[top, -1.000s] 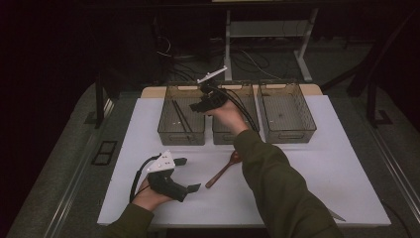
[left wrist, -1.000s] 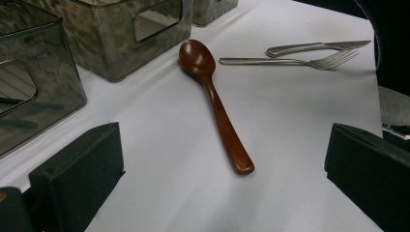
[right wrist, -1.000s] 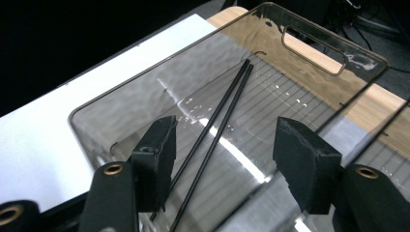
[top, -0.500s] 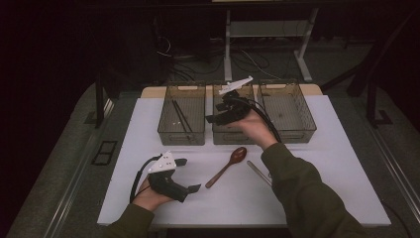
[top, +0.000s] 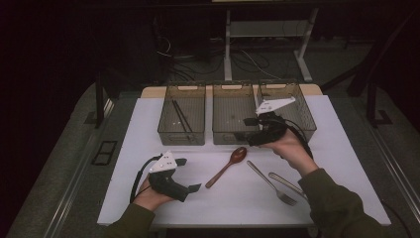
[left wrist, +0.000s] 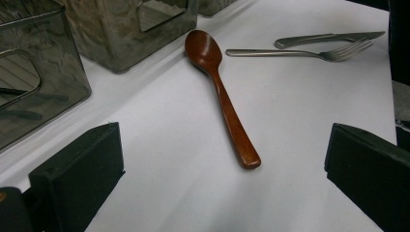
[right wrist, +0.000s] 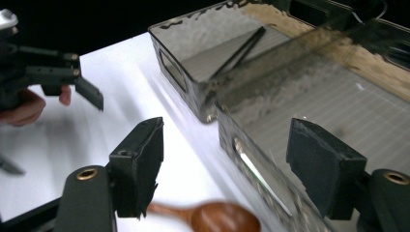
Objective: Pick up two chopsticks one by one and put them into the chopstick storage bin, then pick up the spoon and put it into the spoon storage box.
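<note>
A brown wooden spoon (top: 228, 166) (left wrist: 220, 92) lies on the white table between my hands, its bowl toward the bins. My left gripper (top: 188, 174) (left wrist: 222, 169) rests open on the table, aimed at the spoon's handle end, jaws wide apart with nothing gripped. My right gripper (top: 249, 131) (right wrist: 232, 164) hovers at the front wall of the middle bin (top: 233, 114) (right wrist: 314, 106), just above the spoon's bowl (right wrist: 227, 217). Its jaws have just been opening and hold nothing. Black chopsticks (top: 181, 116) (right wrist: 241, 46) lie in the left bin (top: 166, 126) (right wrist: 183, 77).
A metal fork (top: 270, 181) (left wrist: 300, 52) and a knife (top: 287, 182) (left wrist: 329, 38) lie right of the spoon. A third clear bin (top: 302, 106) stands at the back right. The white table's front edge (top: 223, 223) runs close to my forearms.
My right hand has swung from above the left and middle bins to the right and toward me, down to the middle bin's front. The left hand has stayed put.
</note>
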Action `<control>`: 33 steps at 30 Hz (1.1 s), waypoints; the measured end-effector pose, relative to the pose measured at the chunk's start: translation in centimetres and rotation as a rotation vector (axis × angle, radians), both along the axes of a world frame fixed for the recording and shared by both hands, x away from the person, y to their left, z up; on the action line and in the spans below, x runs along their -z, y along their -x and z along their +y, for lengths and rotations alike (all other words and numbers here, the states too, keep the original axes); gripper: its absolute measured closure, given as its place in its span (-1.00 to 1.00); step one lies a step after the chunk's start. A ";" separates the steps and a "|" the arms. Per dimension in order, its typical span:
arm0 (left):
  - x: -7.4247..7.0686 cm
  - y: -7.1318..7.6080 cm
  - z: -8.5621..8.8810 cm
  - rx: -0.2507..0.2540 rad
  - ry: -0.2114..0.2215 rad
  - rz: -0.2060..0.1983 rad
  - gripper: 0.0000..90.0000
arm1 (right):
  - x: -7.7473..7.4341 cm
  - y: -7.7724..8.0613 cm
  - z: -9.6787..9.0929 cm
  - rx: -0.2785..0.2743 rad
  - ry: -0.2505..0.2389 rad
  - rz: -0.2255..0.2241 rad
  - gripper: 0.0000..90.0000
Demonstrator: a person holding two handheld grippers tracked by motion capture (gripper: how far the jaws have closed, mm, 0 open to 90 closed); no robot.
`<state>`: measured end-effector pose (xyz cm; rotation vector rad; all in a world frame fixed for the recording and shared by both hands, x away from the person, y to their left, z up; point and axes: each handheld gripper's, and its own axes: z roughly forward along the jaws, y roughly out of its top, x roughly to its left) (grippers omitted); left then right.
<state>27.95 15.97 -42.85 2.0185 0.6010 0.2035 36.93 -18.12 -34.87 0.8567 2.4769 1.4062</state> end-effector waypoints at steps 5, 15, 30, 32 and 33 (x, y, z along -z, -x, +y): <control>0.0 0.0 0.0 -0.008 -0.002 0.004 -1.00 | 0.7 1.6 -3.3 0.035 -0.022 0.006 -0.39; -0.1 0.1 0.0 -0.025 -0.008 0.003 -1.00 | 2.9 5.0 -8.3 0.097 -0.087 -0.004 -0.53; -0.7 0.4 -0.1 -0.058 -0.001 -0.016 -0.73 | 7.3 9.7 -12.3 0.208 -0.070 -0.003 -0.59; -0.9 0.4 -0.5 -0.050 0.010 -0.015 -0.63 | 7.6 10.1 -12.6 0.231 -0.083 -0.002 -0.59; -1.0 0.5 -0.7 -0.045 0.014 -0.008 -0.52 | 7.8 10.3 -12.7 0.241 -0.086 0.000 -0.59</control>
